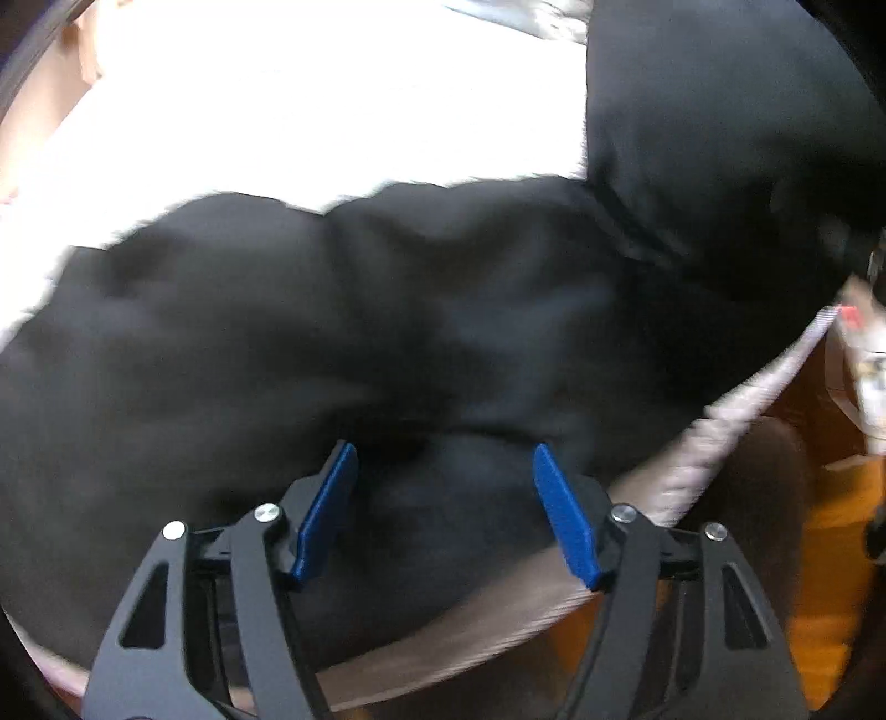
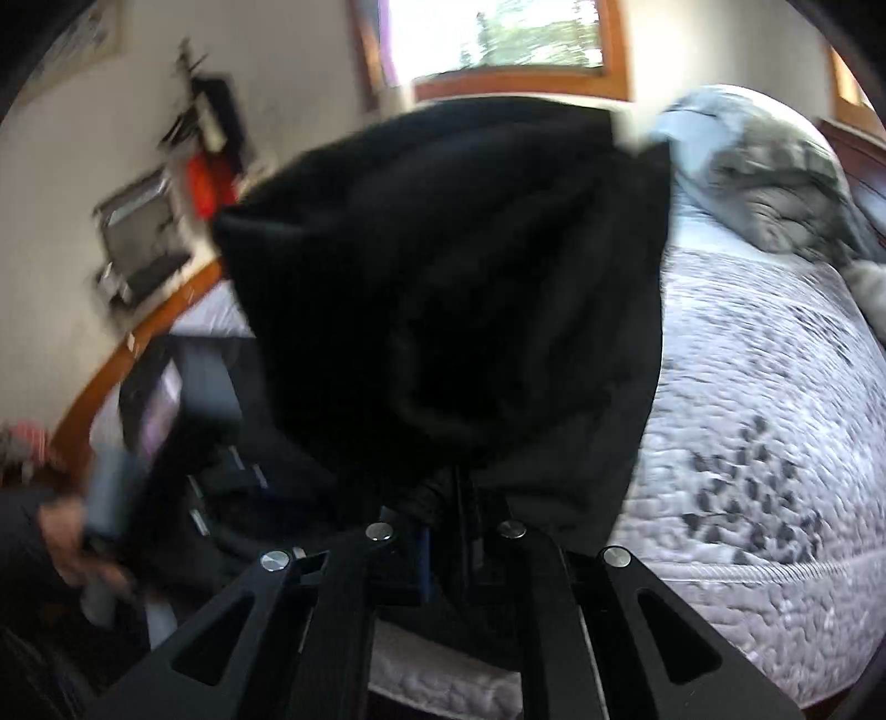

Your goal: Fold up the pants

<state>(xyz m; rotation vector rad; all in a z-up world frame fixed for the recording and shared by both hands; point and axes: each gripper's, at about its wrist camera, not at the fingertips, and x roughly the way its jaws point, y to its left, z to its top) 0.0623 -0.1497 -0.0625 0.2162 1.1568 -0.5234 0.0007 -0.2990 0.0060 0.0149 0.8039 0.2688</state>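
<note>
- Left gripper (image 1: 443, 465): jaws wide apart, blue pads (image 1: 326, 509) either side of a hump of black cloth, nothing pinched.
- Black pants (image 1: 360, 332) spread w/ wrinkles across the bed (image 1: 736, 410), near its edge; one part rises up at the right of the left wrist view.
- Right gripper (image 2: 451, 520): jaws closed narrow on a bunch of the pants (image 2: 454, 277), cloth lifted and draped in front of the cam.
- Quilted bed cover (image 2: 747, 443) below at right, grey blanket (image 2: 769, 171) bunched at the far end.
- Window (image 2: 498, 39) behind; bg blurred.
- Person's hand (image 2: 66, 531) at lower left, gripping a grey handle.
</note>
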